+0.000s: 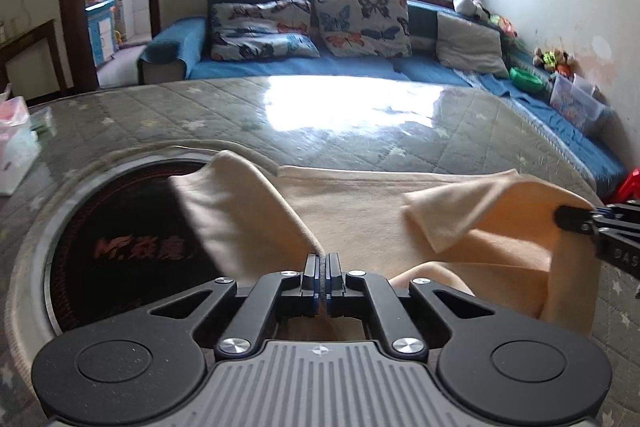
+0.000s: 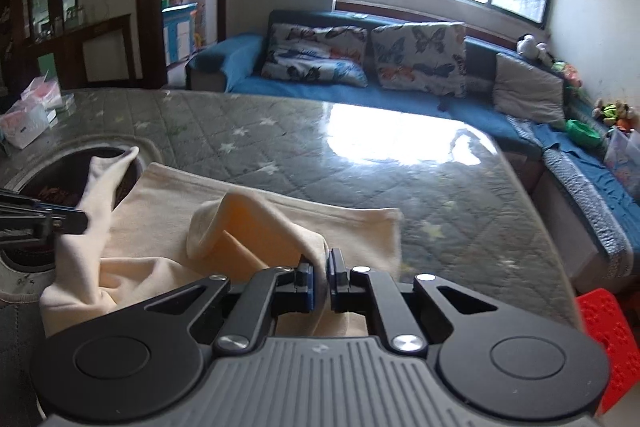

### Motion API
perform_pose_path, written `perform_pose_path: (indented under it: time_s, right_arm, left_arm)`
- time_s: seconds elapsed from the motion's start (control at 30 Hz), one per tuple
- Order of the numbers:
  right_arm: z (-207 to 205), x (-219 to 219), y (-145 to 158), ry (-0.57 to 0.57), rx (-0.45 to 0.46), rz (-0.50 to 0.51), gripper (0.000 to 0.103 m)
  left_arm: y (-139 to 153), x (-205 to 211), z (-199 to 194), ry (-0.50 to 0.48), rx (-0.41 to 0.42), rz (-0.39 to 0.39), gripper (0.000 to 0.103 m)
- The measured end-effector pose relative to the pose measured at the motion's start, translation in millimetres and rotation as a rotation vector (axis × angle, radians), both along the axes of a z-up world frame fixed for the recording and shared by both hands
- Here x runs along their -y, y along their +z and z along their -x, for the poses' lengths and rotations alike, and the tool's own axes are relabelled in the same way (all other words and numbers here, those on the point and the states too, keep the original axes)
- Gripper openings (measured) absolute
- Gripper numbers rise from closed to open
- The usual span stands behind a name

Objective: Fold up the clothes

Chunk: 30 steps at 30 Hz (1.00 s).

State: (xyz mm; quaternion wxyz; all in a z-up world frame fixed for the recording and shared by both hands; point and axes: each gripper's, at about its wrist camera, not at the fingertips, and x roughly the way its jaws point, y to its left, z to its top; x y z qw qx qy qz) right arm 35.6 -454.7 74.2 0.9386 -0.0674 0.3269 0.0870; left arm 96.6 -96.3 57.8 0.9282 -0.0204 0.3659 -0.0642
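A cream garment (image 1: 360, 203) lies on the quilted table cover, its far part flat and its near edge lifted. My left gripper (image 1: 323, 263) is shut on the garment's near left part, which stands up as a flap (image 1: 240, 211). My right gripper (image 2: 319, 267) is shut on the garment's near right part (image 2: 256, 227), which folds up toward the jaws. In the left wrist view the right gripper (image 1: 576, 219) shows at the right edge, pinching the cloth. In the right wrist view the left gripper (image 2: 68, 221) shows at the left edge, holding a raised strip (image 2: 104, 183).
The grey star-patterned table cover (image 2: 280, 147) has a round dark inset with red lettering (image 1: 120, 247) at the near left. Plastic bags (image 2: 28, 119) sit at the far left. A blue sofa with butterfly cushions (image 1: 360, 23) lies behind. A red stool (image 2: 604, 327) stands at the right.
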Motion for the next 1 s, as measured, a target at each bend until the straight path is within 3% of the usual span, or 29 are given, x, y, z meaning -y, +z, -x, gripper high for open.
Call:
perform_pose_path:
  time_s: [0.4, 0.53, 0.7, 0.8, 0.93, 1.0]
  right_arm:
    - [79.2, 56.7, 19.4, -0.129, 0.085, -0.041, 0.006]
    - [110.2, 76.2, 19.3, -0.182, 0.083, -0.093, 0.006]
    - [143.9, 92.7, -3.4, -0.24, 0.021, -0.135, 0.007]
    - [153.8, 104.0, -24.2, -0.268, -0.058, -0.138, 0.012]
    - [168.9, 106.1, -31.3, -0.261, -0.08, -0.103, 0.036]
    - [172.8, 102.0, -26.9, -0.239, -0.074, -0.077, 0.041]
  left_arm:
    - [14.9, -60.2, 90.9, 0.1, 0.031, 0.041, 0.003]
    - [10.4, -75.8, 123.8, 0.117, 0.006, 0.059, 0.002]
    - [-4.1, -82.4, 153.9, 0.119, -0.052, 0.065, 0.002]
    - [-13.0, -86.7, 161.3, 0.128, -0.092, 0.075, 0.003]
    - [-12.3, -93.3, 165.5, 0.135, -0.098, 0.084, 0.005]
    - [-7.8, -94.6, 167.9, 0.13, -0.08, 0.085, 0.005]
